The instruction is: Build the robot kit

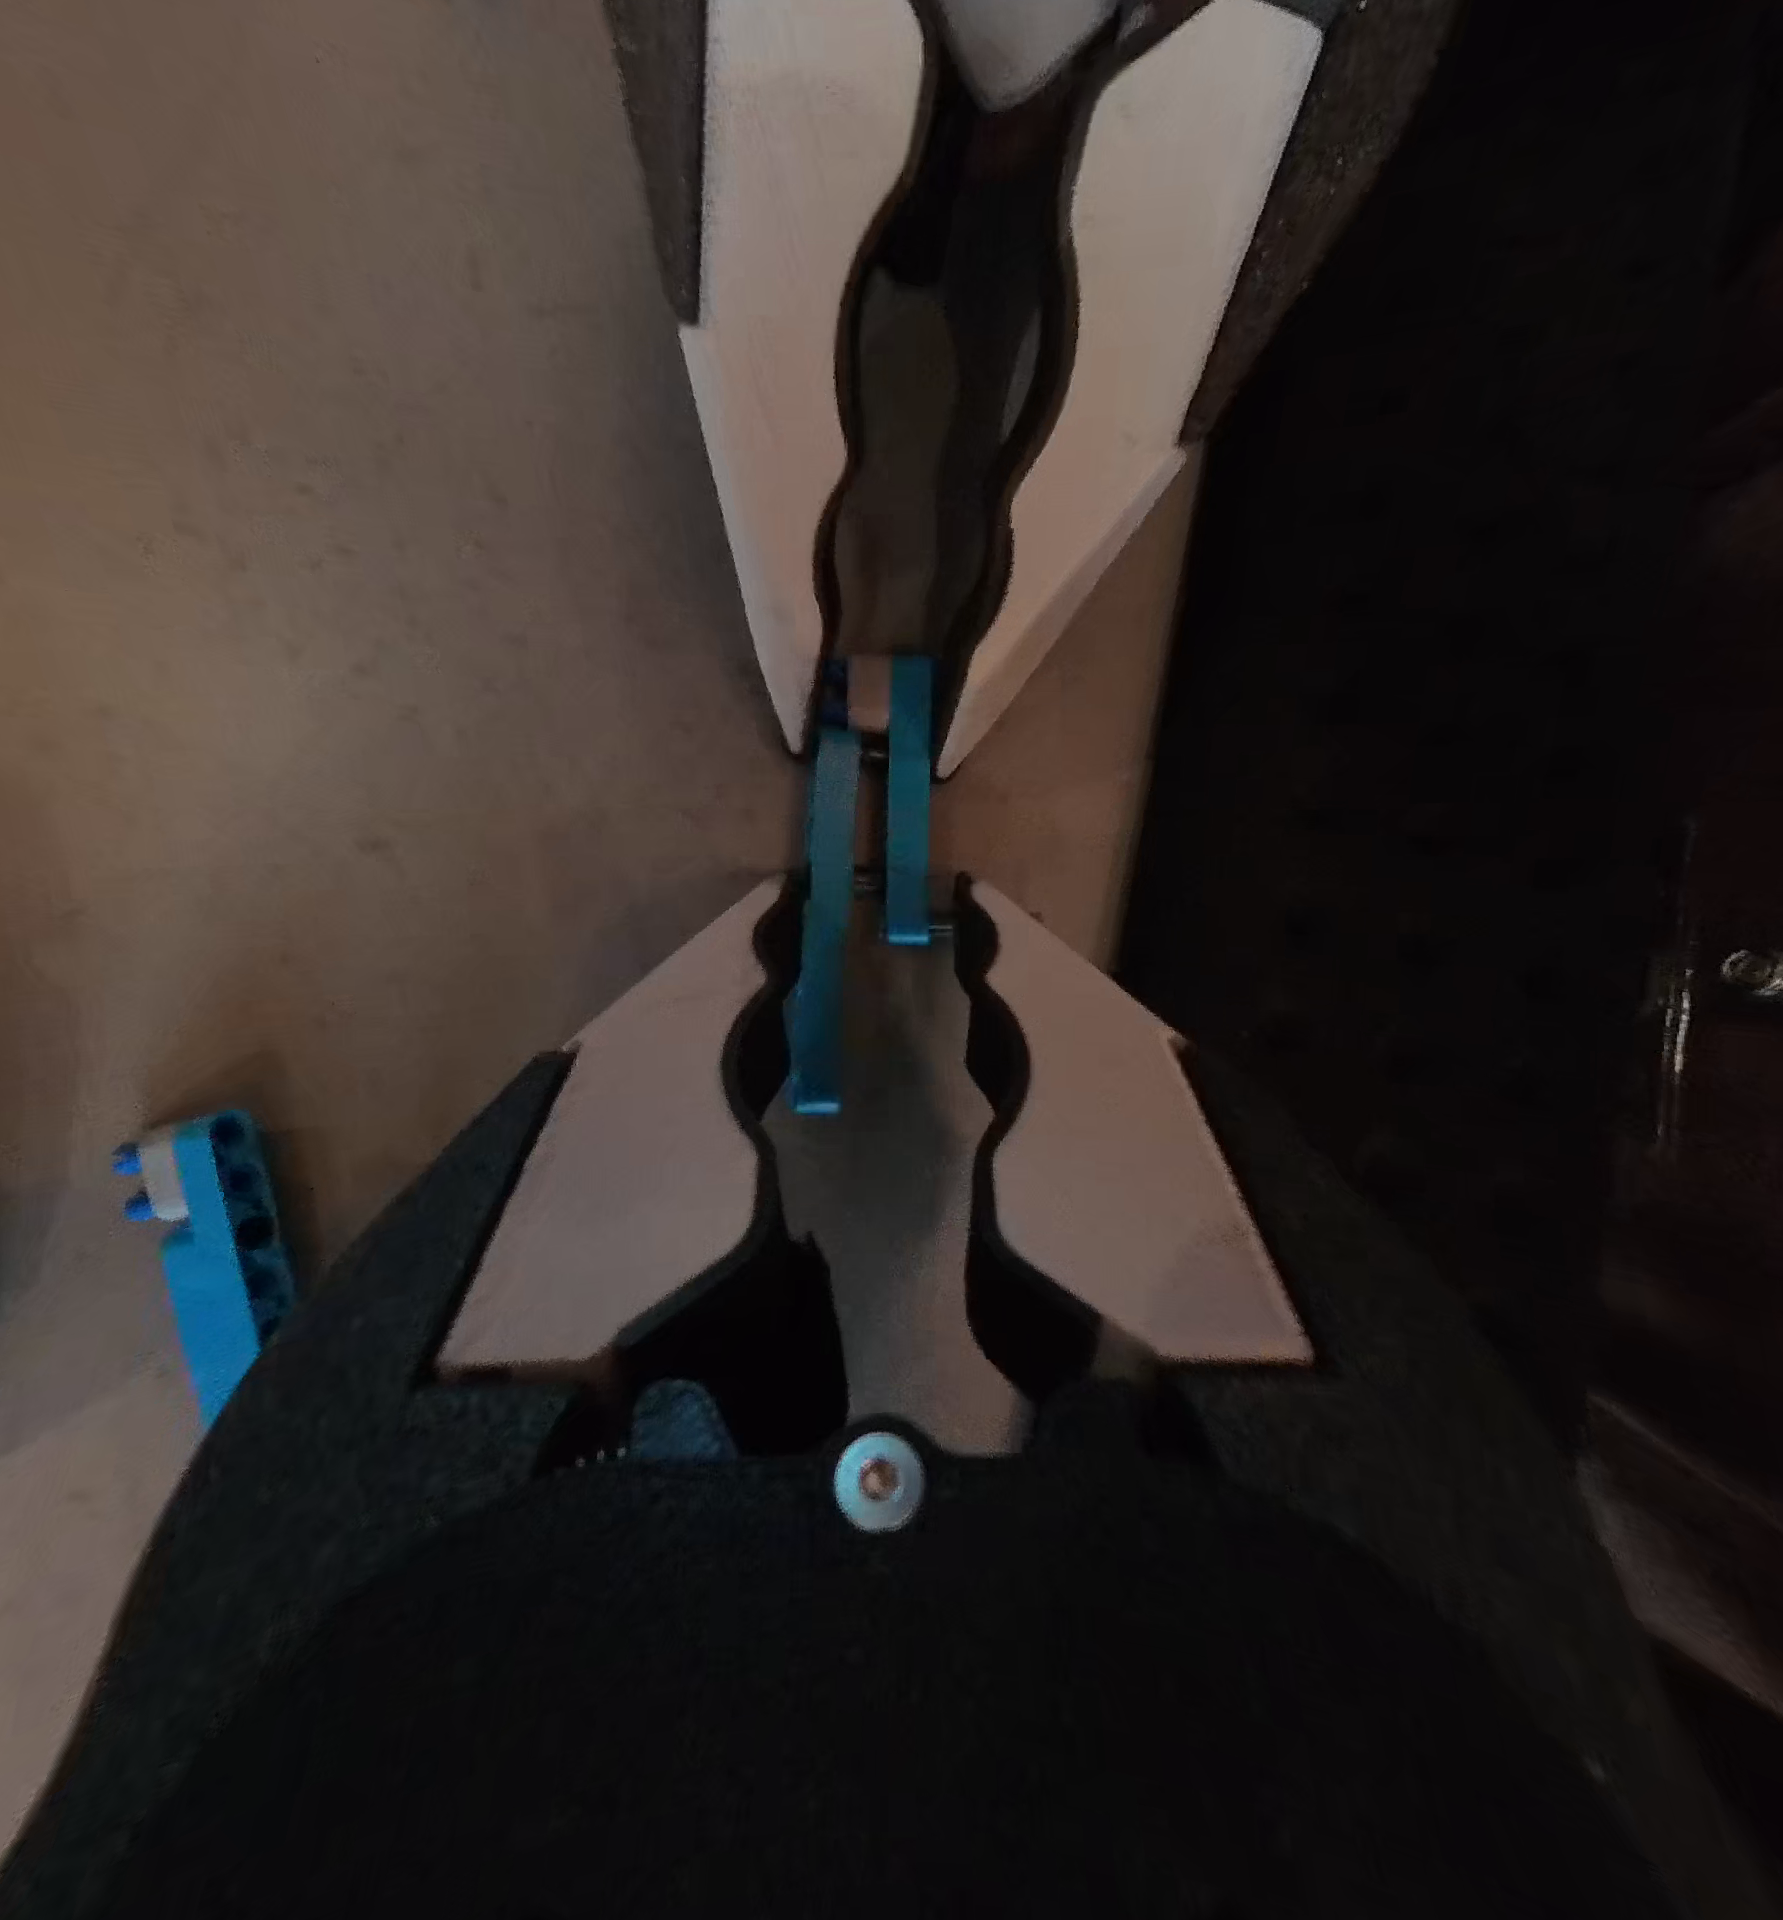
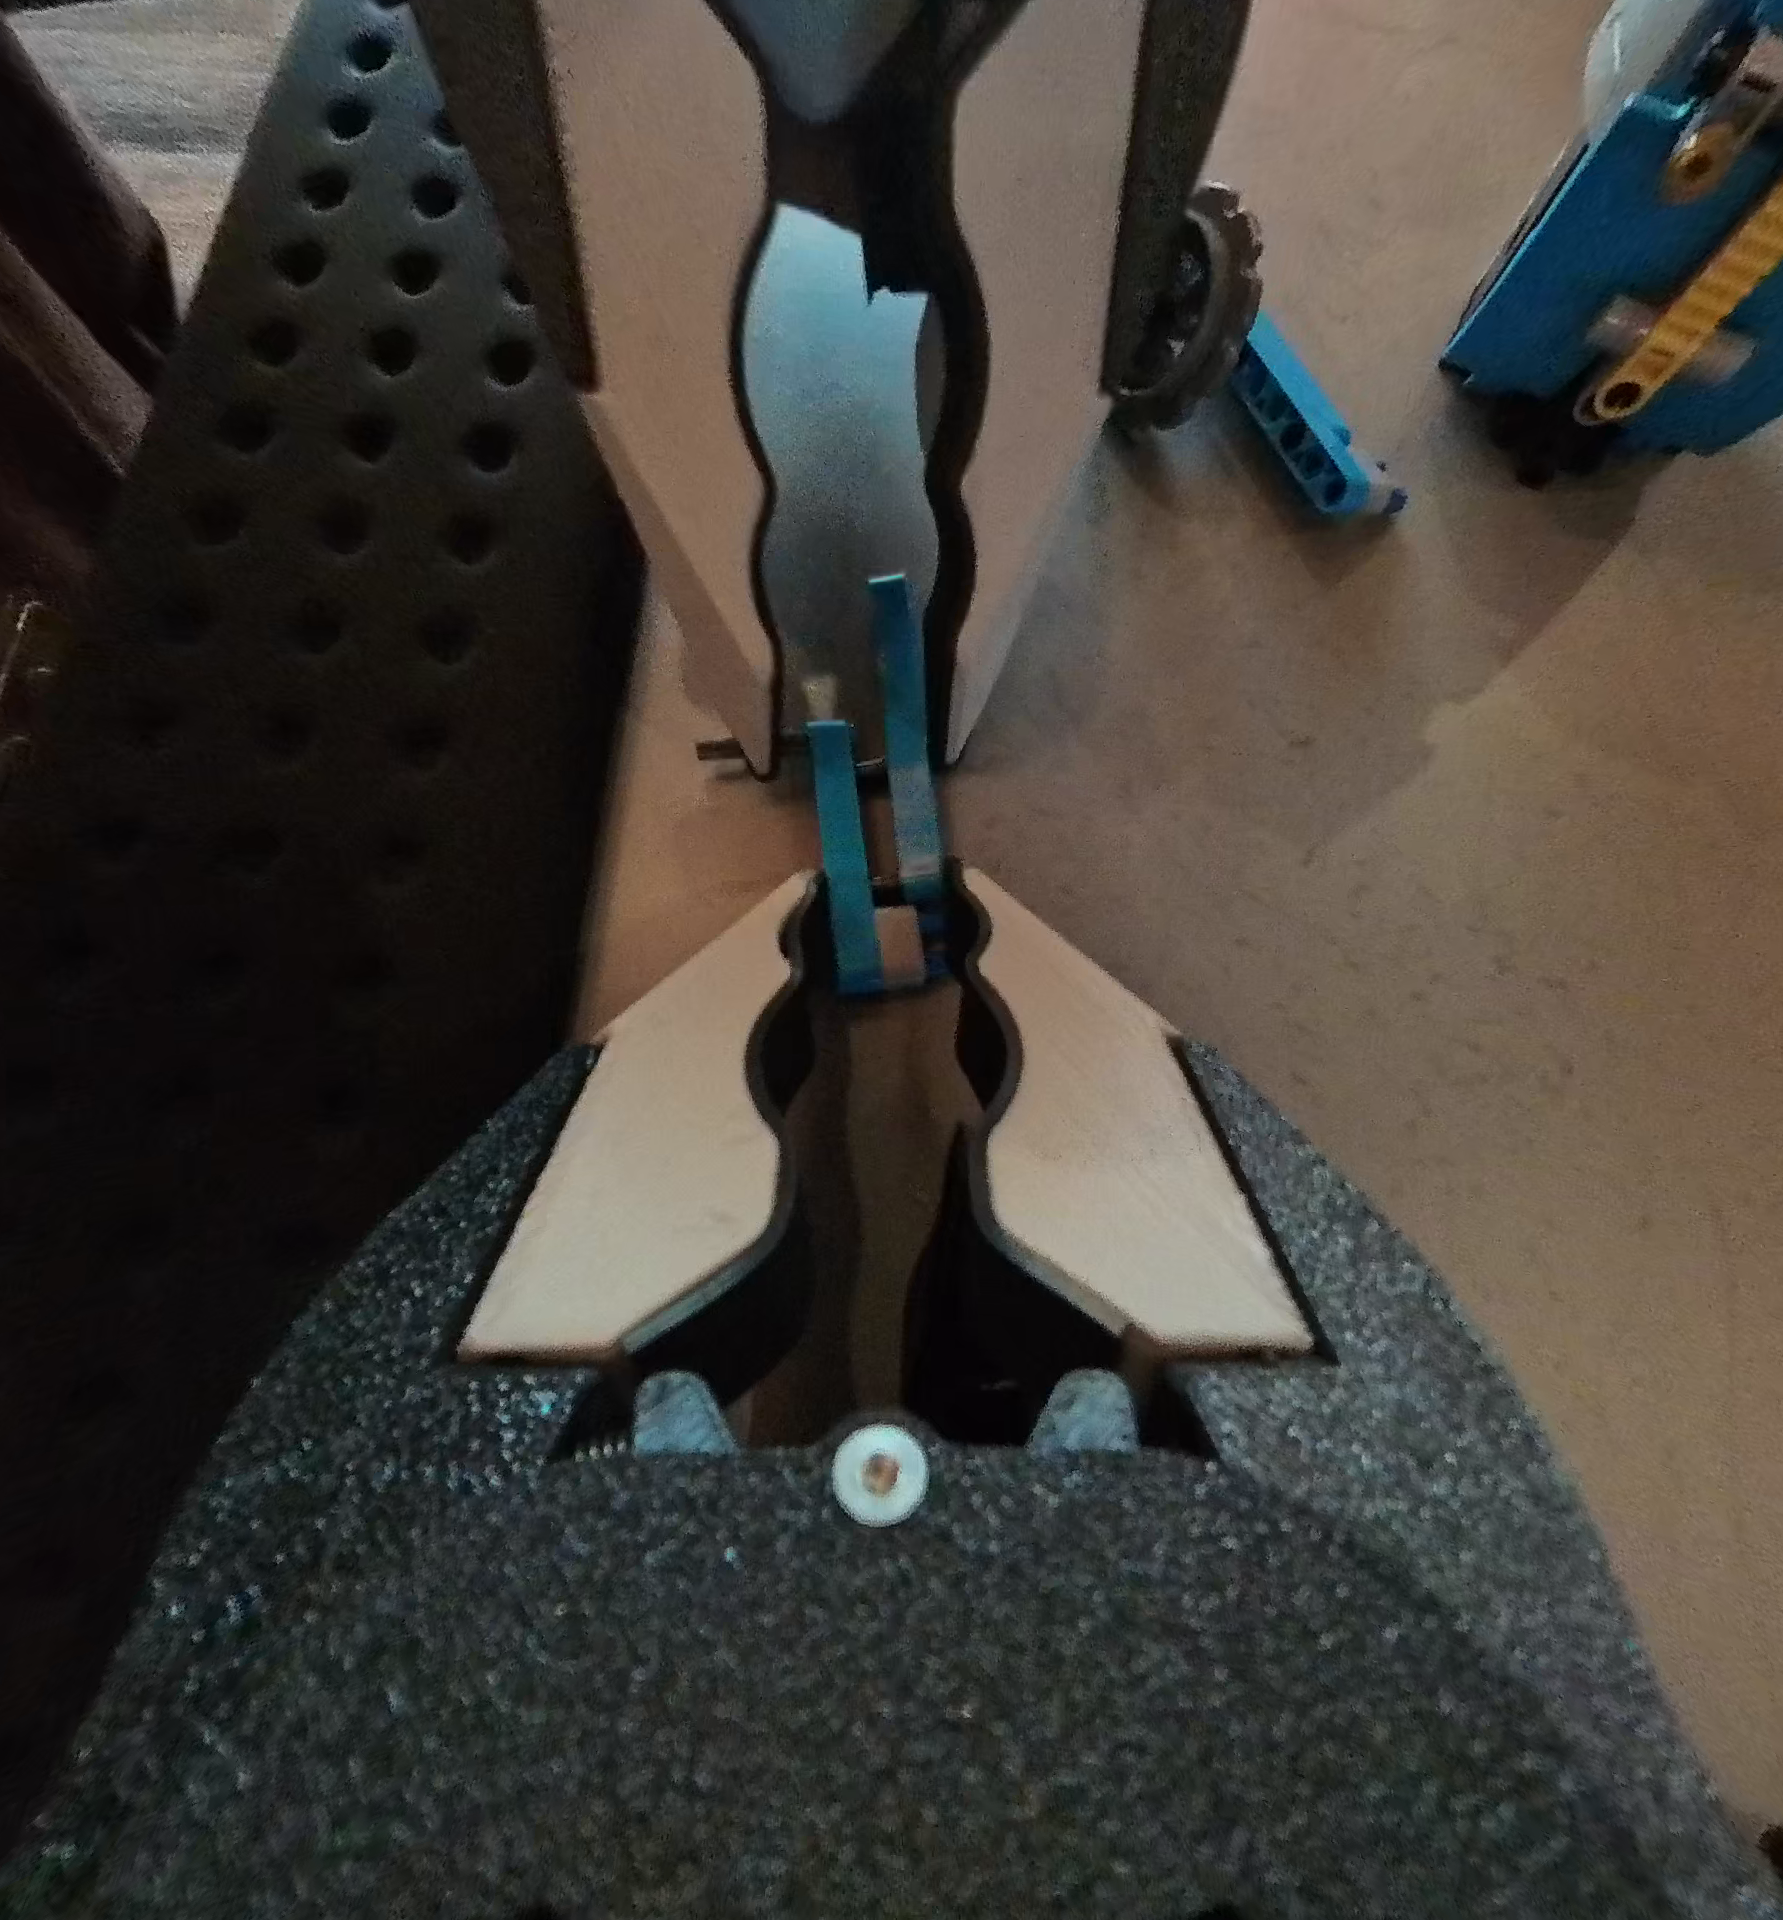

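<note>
We had the left gripper (image 1: 871, 904) and right gripper (image 2: 887, 883) tip to tip, both clamped on the blue two-strip piece (image 1: 866, 831). That shared pinch kept its strips steady between us above the table (image 1: 295, 623).

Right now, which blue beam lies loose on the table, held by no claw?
The blue plastic beam with holes, beside the black toothed wheel. The two thin blue plastic strips sit between the left claw and right claw.

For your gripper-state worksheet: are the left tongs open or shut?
Shut. The left tongs pinch the blue strip assembly, with the right tongs gripping its far end.
</note>
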The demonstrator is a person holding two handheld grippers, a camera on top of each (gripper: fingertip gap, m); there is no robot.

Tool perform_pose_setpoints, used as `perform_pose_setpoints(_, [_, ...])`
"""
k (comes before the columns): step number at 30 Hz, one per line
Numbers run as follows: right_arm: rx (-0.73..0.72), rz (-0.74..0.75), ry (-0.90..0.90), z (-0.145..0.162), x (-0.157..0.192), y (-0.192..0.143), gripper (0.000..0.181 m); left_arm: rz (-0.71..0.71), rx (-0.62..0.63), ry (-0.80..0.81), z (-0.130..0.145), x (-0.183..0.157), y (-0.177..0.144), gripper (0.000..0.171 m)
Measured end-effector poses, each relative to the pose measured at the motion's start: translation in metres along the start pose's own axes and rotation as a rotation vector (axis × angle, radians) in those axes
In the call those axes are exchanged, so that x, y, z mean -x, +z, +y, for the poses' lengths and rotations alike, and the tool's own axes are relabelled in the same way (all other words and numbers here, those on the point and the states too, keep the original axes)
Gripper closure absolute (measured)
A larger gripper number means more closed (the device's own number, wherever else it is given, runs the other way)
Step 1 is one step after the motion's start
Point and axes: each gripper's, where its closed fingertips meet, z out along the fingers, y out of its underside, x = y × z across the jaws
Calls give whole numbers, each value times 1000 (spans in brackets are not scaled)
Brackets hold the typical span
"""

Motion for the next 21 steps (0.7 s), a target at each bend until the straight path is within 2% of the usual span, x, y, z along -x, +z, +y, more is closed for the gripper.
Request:
perform_pose_setpoints(2, [10, 0, 2, 0, -1, 1, 159, -23, 24, 17, 1, 3, 1, 148])
perform_pose_setpoints(8, [15, 7, -29, 1, 0, 1, 159, -55, 61, -8, 2, 1, 1, 147])
perform_pose_setpoints(11, [7, -15, -21, 1, 1, 1, 158, 34, 46, -101, -1, -7, -1, 132])
perform_pose_setpoints(13, [-8, -51, 30, 1, 2, 1, 157, 73, 42, -142, -2, -7, -2, 132])
perform_pose_setpoints(21, [-15, -90, 73, 0, 5, 0, 152, 30, 83, -93, -4, -4, 0, 138])
